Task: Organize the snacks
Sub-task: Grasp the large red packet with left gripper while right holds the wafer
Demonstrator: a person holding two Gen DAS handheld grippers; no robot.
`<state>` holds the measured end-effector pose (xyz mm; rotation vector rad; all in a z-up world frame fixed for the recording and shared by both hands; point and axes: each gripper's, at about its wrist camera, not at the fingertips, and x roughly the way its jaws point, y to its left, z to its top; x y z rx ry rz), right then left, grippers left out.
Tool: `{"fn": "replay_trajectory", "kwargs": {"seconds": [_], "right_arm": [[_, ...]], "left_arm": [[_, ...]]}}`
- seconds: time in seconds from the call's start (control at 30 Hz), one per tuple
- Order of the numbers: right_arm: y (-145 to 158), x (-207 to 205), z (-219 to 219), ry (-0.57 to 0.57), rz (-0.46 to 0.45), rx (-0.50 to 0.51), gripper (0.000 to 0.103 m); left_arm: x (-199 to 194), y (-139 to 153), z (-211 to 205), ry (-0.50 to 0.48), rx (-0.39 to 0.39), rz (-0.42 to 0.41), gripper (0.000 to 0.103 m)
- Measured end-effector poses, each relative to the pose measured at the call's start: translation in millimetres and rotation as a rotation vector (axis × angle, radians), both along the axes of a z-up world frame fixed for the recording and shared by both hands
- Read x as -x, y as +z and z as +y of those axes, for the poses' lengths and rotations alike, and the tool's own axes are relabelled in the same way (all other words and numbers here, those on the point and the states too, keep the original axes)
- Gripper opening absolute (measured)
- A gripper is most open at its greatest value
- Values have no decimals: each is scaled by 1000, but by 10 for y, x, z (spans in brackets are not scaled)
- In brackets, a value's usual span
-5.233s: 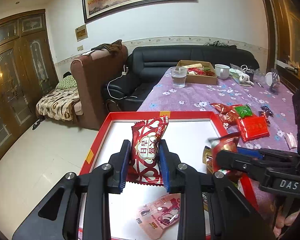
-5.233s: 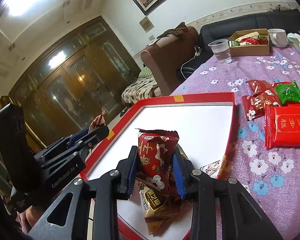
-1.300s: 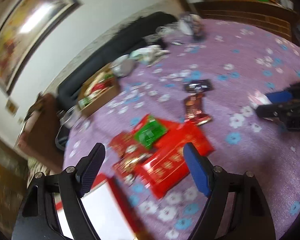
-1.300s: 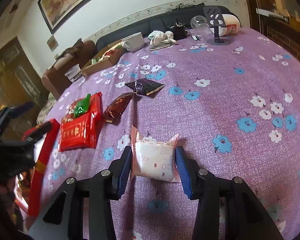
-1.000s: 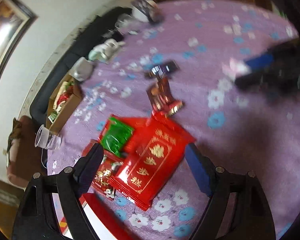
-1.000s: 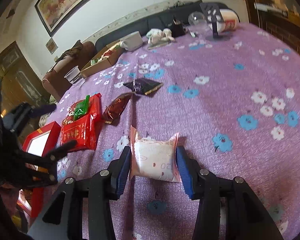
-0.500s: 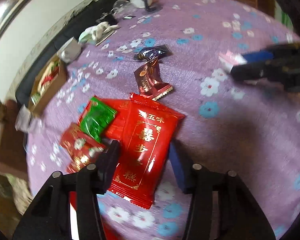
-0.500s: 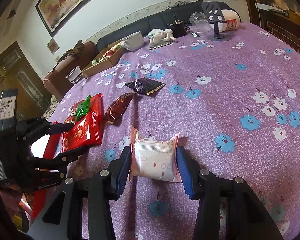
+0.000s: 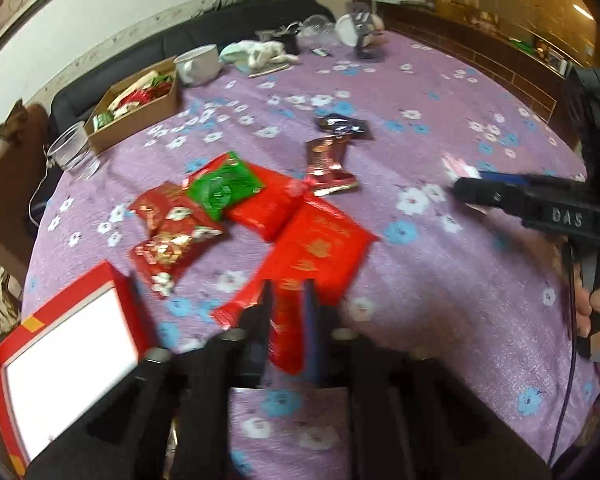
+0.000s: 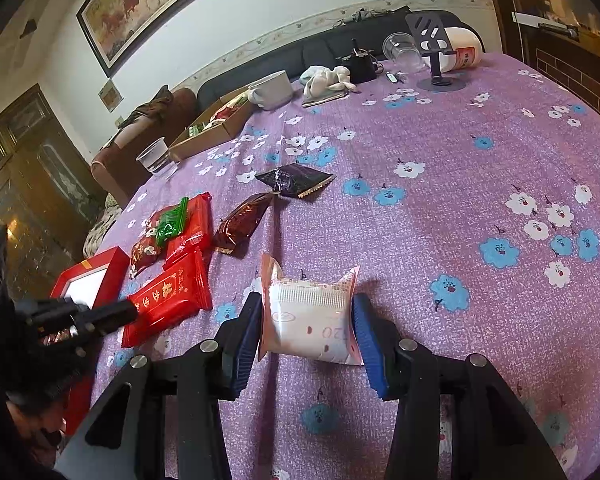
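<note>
My left gripper (image 9: 288, 308) is shut on the near end of a large red snack pack (image 9: 312, 248) with gold characters, which also shows in the right wrist view (image 10: 168, 300). My right gripper (image 10: 306, 320) is closed around a pink-and-white snack pack (image 10: 306, 308) resting on the purple tablecloth. The red tray (image 9: 16, 344) with a white floor sits at the left table edge. More red packs (image 9: 172, 236), a green pack (image 9: 220, 188), a brown pack (image 9: 330, 160) and a black pack (image 9: 342, 124) lie on the cloth.
A cardboard box of snacks (image 9: 136, 104), a clear cup (image 9: 70, 152), a white mug (image 9: 200, 64), a phone stand (image 10: 436, 52) and a cloth (image 10: 326, 78) stand at the far side. A sofa (image 9: 240, 20) runs behind the table.
My left gripper has closed on the large red pack and pulled its near end up and toward me. My right gripper has stayed on the pink-and-white pack.
</note>
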<state>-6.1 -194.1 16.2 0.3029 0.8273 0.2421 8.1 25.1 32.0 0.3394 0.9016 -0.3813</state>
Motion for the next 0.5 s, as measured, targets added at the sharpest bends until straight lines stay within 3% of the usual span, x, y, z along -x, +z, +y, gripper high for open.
{"fn": "replay_trajectory", "kwargs": {"seconds": [0.07,0.13,0.33,0.4,0.43,0.5], "right_arm": [[-10,-7,-6,-3,5,-3,47],[-17,-10,-8,-5,9,-5,47],[-41,-26,-26,-11,24,-17,47],[-42,-26,-41,-15,26,-25,47],[-43,-27,-46,-15,27,-29,47],[-43,-27,-52,-16,27,-33,47]], "left_arm": [[-45,27,35,-7,-28,-10,61],[-66,-4,10,-76,-55,20,71],[-98,-243,-212,-168,-203,41,71],[-133,-239,-250,-179,-172,49,63],[-147,-232,-260,-176,-143,69,51],[-88,-231,-331,-185,-169,49,43]]}}
